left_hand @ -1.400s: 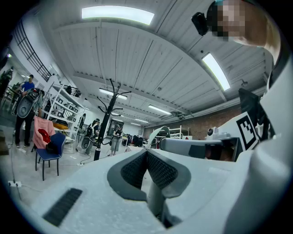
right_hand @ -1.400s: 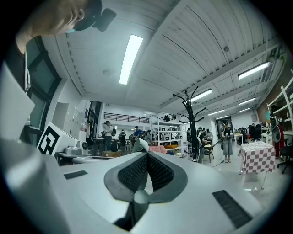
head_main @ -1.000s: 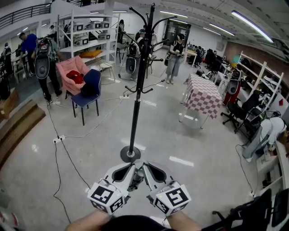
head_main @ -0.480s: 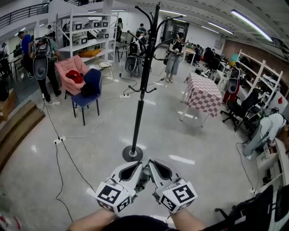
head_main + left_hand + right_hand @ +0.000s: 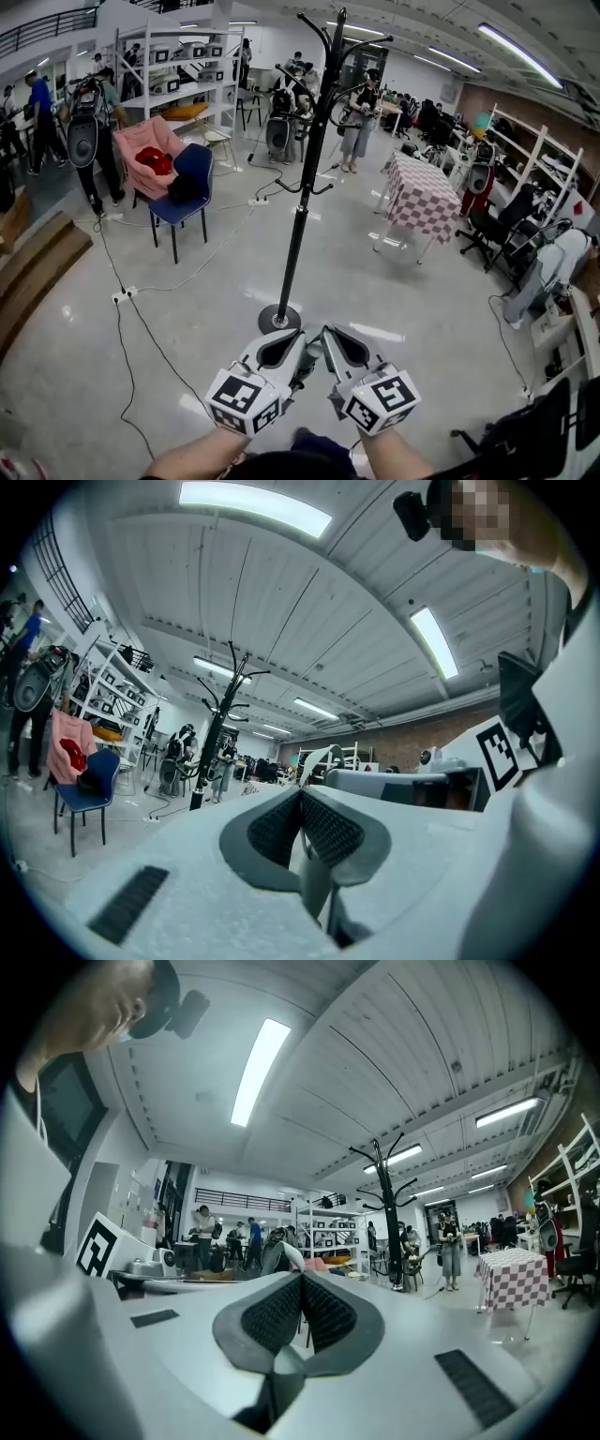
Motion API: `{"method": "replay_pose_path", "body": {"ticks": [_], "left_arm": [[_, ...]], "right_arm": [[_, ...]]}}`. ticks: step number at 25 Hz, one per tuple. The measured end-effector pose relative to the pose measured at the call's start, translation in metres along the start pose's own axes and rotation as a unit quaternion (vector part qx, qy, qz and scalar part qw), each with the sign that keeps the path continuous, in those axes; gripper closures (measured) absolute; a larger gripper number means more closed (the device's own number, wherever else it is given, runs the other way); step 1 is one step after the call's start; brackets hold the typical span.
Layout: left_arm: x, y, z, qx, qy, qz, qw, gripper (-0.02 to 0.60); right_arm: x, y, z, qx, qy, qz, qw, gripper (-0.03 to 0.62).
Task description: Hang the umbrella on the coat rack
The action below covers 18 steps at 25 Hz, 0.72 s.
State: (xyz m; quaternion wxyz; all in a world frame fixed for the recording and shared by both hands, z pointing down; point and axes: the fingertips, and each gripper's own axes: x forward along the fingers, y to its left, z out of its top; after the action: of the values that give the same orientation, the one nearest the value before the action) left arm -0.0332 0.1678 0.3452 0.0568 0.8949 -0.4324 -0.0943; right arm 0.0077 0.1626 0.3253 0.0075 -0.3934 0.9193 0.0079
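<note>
The left gripper [image 5: 292, 349] and right gripper [image 5: 330, 345] sit side by side, both closed on nothing (2 pad pairs meeting), with the coat rack [image 5: 302, 187] ahead.

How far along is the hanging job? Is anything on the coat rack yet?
Nothing looks done: the coat rack stands on the floor with bare hooks. Nothing is in hand either: the left claw and the right claw are both shut and empty. No umbrella shows in any view, so all is left: find it, grab it and hook it on the rack.
</note>
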Motion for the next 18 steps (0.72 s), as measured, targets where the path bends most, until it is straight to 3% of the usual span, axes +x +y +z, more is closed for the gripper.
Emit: {"method": "replay_pose_path", "body": {"ticks": [8, 18], "left_arm": [[0.007, 0.037, 0.001, 0.006, 0.003, 0.014, 0.9999, 0.569], [0.058, 0.083, 0.0, 0.014, 0.013, 0.025, 0.9995, 0.569]], "right_arm": [[0.04, 0.004, -0.005, -0.006, -0.004, 0.025, 1.0, 0.586], [0.094, -0.043, -0.009, 0.007, -0.01, 0.038, 0.999, 0.586]]}}
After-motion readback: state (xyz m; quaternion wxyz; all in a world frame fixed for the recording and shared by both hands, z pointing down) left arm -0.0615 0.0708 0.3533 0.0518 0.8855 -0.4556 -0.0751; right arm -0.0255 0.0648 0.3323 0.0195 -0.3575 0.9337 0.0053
